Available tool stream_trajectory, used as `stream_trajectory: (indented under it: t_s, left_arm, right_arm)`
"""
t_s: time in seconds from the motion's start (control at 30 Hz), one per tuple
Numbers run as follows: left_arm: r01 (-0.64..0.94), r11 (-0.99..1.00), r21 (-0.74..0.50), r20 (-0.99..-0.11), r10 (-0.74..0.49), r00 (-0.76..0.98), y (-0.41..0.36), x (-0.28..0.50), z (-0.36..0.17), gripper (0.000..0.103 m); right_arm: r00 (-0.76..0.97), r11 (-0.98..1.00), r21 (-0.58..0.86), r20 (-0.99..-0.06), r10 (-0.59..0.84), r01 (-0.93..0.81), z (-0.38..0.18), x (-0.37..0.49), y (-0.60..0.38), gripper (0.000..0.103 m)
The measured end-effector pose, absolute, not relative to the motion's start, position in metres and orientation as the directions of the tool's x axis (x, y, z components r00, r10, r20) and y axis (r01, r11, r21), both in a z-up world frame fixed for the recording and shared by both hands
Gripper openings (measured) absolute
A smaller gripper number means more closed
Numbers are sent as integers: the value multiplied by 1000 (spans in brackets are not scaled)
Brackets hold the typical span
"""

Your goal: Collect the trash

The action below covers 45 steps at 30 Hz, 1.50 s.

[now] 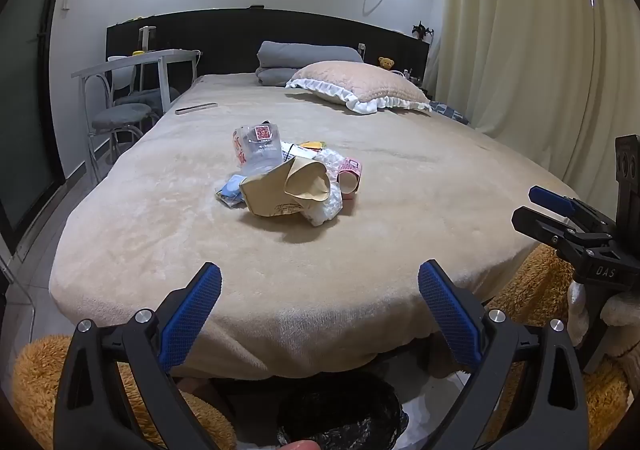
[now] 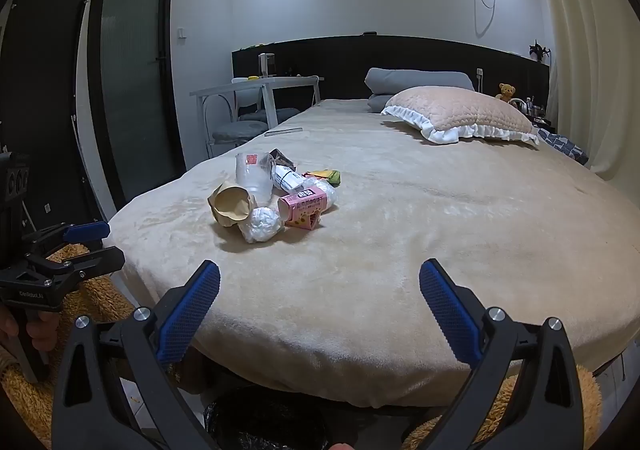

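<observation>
A pile of trash lies on the beige bed (image 1: 160, 234): a crushed brown paper cup (image 1: 288, 187) (image 2: 232, 203), a clear plastic cup (image 1: 260, 151) (image 2: 253, 174), a pink carton (image 1: 350, 177) (image 2: 304, 207), crumpled clear plastic (image 1: 326, 205) (image 2: 262, 225) and small wrappers (image 2: 326, 174). My left gripper (image 1: 320, 290) is open and empty, at the bed's foot edge, well short of the pile. My right gripper (image 2: 320, 290) is open and empty, to the right of the pile; it also shows at the right of the left wrist view (image 1: 536, 205).
A bin with a black bag (image 1: 340, 418) (image 2: 264, 422) stands on the floor below the bed's foot edge, between orange fluffy rugs (image 1: 36, 370). A pillow (image 1: 360, 85) and folded grey blanket (image 1: 304, 57) lie at the headboard. A white desk and stools (image 1: 132, 89) stand left.
</observation>
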<state>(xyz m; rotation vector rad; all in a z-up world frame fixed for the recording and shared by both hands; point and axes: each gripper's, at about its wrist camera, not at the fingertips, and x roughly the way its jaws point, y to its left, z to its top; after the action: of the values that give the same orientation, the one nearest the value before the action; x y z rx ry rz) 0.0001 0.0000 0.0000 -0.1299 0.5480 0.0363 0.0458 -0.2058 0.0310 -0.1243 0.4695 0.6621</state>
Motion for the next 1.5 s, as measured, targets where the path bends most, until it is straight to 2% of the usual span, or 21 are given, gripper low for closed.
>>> stream_trajectory:
  t_s: [1.5]
  left_arm:
    - [-70, 992, -106, -524, 4, 852, 0, 0, 0, 97]
  right_arm:
    - [688, 786, 28, -465, 558, -618, 30, 45, -203, 99]
